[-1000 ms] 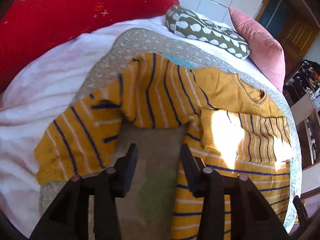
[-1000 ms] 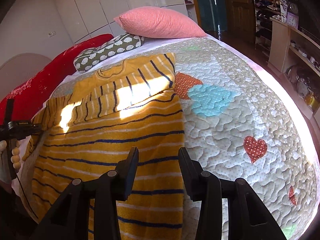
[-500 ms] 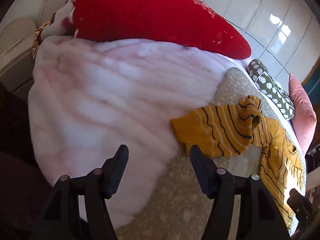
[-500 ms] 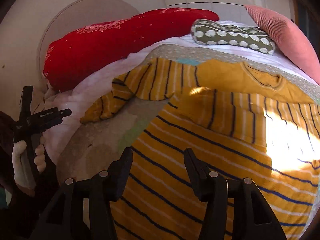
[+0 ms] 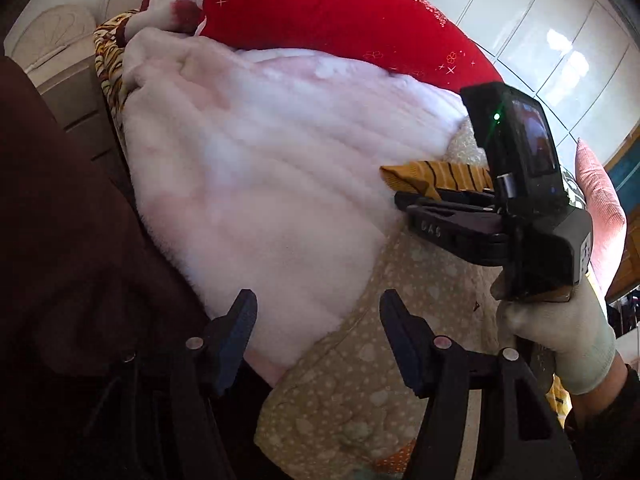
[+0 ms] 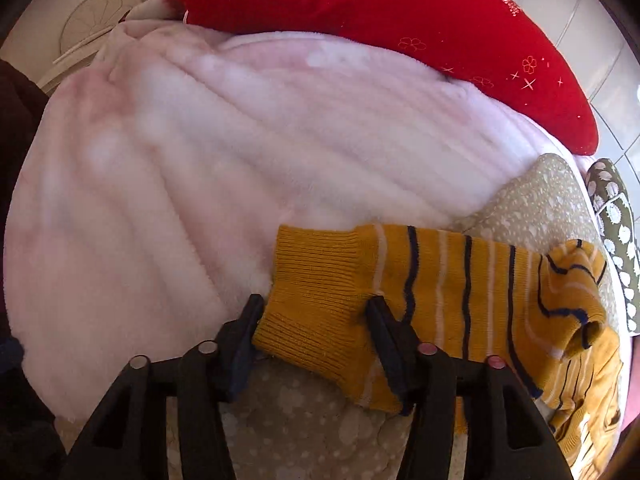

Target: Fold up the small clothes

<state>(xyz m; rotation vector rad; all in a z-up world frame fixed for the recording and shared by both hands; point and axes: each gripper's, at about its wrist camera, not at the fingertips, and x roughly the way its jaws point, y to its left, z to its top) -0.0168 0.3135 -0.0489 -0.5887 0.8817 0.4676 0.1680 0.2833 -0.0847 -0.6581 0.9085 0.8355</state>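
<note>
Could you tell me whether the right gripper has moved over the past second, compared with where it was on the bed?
Yes. The right gripper has swung from the sweater's striped body toward the red pillow, and its jaws are closing around the sleeve cuff.

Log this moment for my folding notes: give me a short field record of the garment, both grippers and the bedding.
garment: yellow striped sweater, sleeve stretched out toward the pink blanket
sleeve cuff: ribbed cuff lies between the fingers of the right gripper
right gripper: jaws closing around the cuff
left gripper: open, nothing between its fingers, above the blanket edge and the quilt
background: red pillow
</note>
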